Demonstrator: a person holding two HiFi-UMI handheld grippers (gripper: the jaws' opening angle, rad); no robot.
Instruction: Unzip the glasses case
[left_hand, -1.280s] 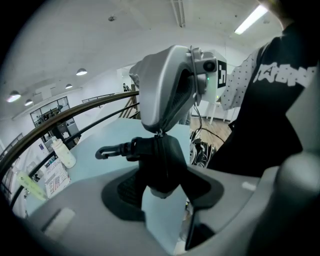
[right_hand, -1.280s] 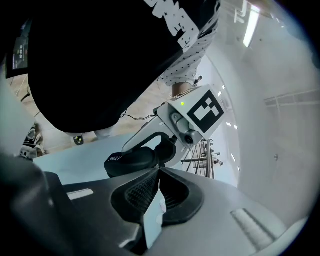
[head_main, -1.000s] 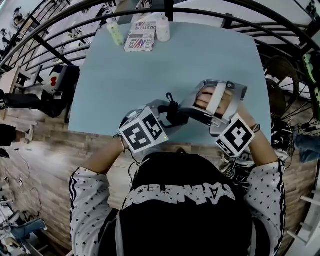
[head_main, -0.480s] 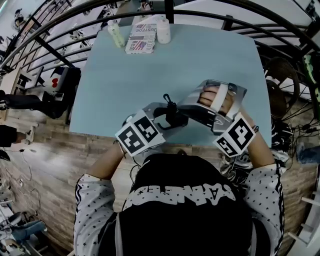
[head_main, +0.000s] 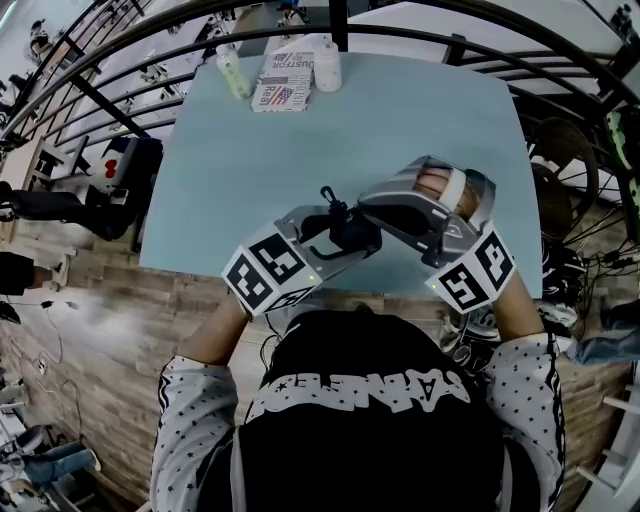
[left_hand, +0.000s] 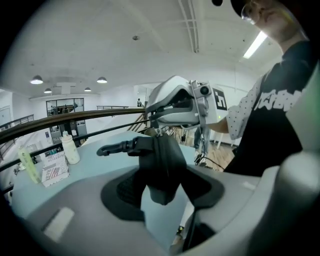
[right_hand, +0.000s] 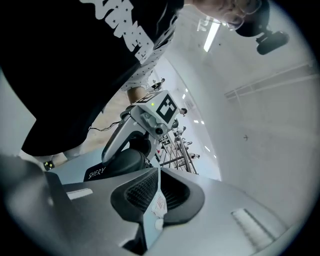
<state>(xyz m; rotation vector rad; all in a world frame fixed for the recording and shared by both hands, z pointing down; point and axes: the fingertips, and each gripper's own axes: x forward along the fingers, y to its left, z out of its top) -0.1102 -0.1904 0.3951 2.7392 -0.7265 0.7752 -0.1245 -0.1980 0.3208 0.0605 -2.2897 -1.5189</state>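
The black glasses case (left_hand: 162, 160) sits at the centre of the left gripper view, held clear of the light blue table (head_main: 250, 170). The left gripper (left_hand: 162, 187) is clamped on the case's lower end, with both dark pads pressed against its sides. A black clip (left_hand: 116, 148) sticks out from the case toward the left of that frame. What the case holds cannot be seen.

In the head view the case hangs just below the middle of the frame, above the table's near edge, and both tools meet at it.

The right gripper (right_hand: 156, 195) comes in from the right. Its jaws have just been closing and are almost together, pinching a thin white tag (right_hand: 159, 202) with red print. In the right gripper view the case lies just beyond the jaws, left of centre, and shows pale lettering on its side.

At the upper left of the head view, on the far edge of the table, a pale green bottle (head_main: 230, 68) and a white bottle (head_main: 326, 60) stand on either side of a printed packet (head_main: 282, 78). Their contents are not visible.
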